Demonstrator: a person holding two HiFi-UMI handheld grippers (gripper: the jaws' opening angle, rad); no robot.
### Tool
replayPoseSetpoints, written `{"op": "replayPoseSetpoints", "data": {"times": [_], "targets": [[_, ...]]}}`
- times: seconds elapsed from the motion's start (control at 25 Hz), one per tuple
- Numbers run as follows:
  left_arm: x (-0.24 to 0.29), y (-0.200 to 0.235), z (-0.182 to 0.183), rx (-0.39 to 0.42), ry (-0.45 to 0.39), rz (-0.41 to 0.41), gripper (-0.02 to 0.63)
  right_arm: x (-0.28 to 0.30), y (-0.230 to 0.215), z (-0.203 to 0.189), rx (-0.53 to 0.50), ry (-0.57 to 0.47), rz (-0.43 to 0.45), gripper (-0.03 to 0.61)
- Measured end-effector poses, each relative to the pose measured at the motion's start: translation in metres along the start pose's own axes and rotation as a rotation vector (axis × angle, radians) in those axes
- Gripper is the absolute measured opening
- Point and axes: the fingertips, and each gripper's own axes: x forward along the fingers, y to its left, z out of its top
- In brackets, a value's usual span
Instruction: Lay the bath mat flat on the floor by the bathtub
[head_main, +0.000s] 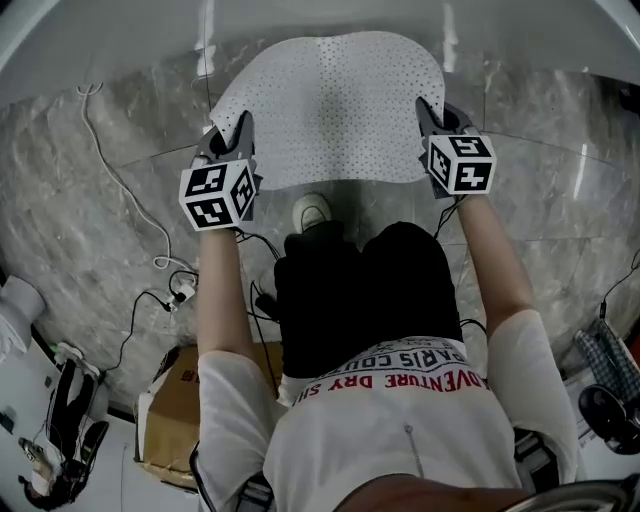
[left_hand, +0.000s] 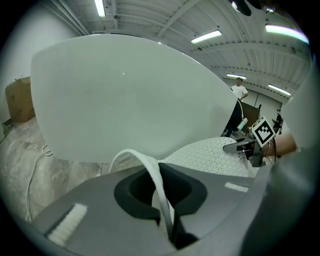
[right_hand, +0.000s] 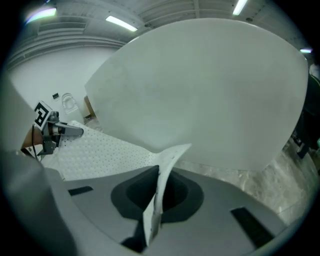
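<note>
The white perforated bath mat (head_main: 330, 110) hangs spread between my two grippers above the marble floor, just in front of the white bathtub (head_main: 300, 25). My left gripper (head_main: 240, 135) is shut on the mat's near left corner, and a strip of mat (left_hand: 159, 185) runs pinched between its jaws. My right gripper (head_main: 430, 118) is shut on the near right corner, whose edge (right_hand: 159, 192) stands pinched in the jaws. The tub's curved wall (left_hand: 130, 95) fills both gripper views. Each gripper view shows the other gripper across the mat.
A white cable (head_main: 125, 190) and a power strip (head_main: 180, 292) lie on the floor to the left. A cardboard box (head_main: 170, 400) sits behind the person's left side. The person's shoe (head_main: 312, 212) stands under the mat's near edge. Dark gear lies at far right (head_main: 610, 400).
</note>
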Motion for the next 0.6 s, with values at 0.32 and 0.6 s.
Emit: {"op": "replayPoseSetpoints", "data": {"times": [0.32,0.6], "targets": [[0.062,0.030,-0.042,-0.025,0.036,0.014,0.018,0.057,-0.034,-0.048,-0.001,0.082,-0.066,0.015],[0.092,0.067,-0.101,-0.114,0.135,0.070,0.018,0.086,-0.074,-0.088,0.024,0.164,-0.126,0.015]]}}
